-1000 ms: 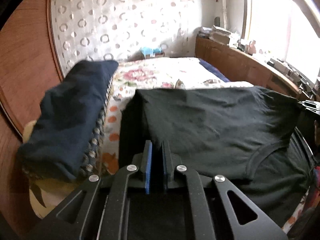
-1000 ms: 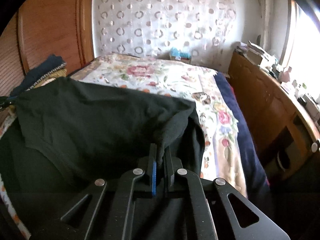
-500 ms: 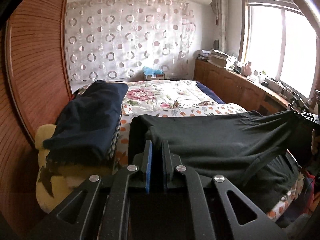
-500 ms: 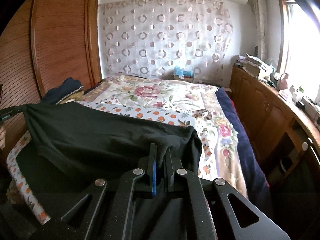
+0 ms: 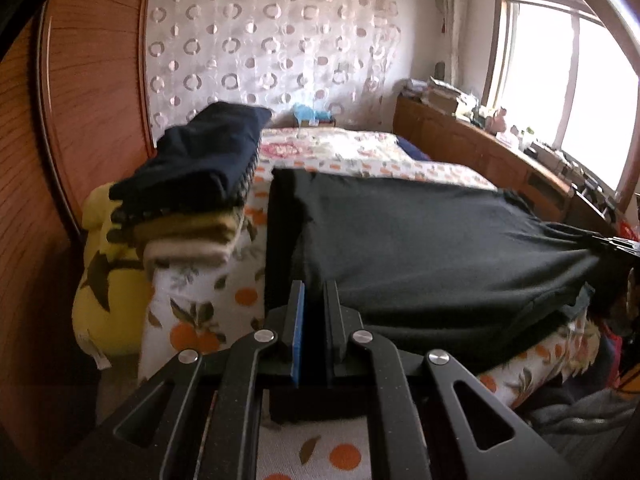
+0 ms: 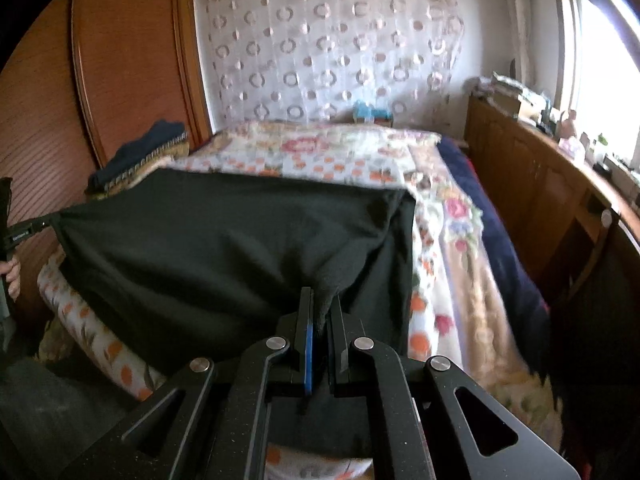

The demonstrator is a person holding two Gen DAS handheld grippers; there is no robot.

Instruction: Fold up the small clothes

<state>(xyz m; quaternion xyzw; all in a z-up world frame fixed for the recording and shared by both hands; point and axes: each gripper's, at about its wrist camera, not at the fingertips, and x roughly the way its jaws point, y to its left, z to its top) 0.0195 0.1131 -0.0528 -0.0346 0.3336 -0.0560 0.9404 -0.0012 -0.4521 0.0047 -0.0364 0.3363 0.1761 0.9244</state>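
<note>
A black garment [image 5: 420, 240] is stretched flat and taut over the foot end of the flower-patterned bed [image 5: 360, 148]. My left gripper [image 5: 314, 292] is shut on its left corner, and the cloth's edge hangs down beside the fingers. My right gripper [image 6: 322, 300] is shut on the other corner, with a bunched fold of the black garment [image 6: 224, 248] pinched between its pads. Each gripper shows at the far edge of the other's view: the right gripper [image 5: 616, 240] and the left gripper [image 6: 24, 232], with a person's hand [image 6: 10, 276] below it.
A stack of folded clothes [image 5: 208, 160], navy on top, sits on the bed's left side above a yellow cushion [image 5: 100, 280]. A wooden wardrobe [image 6: 120, 60] lines the left. A cluttered wooden cabinet [image 6: 540, 168] runs under the window. Grey cloth [image 5: 580, 412] lies on the floor.
Both grippers have drawn back toward the bed's foot with the black garment held between them. The cloth is now tauter and flatter, and its near edge hangs over the bed's end.
</note>
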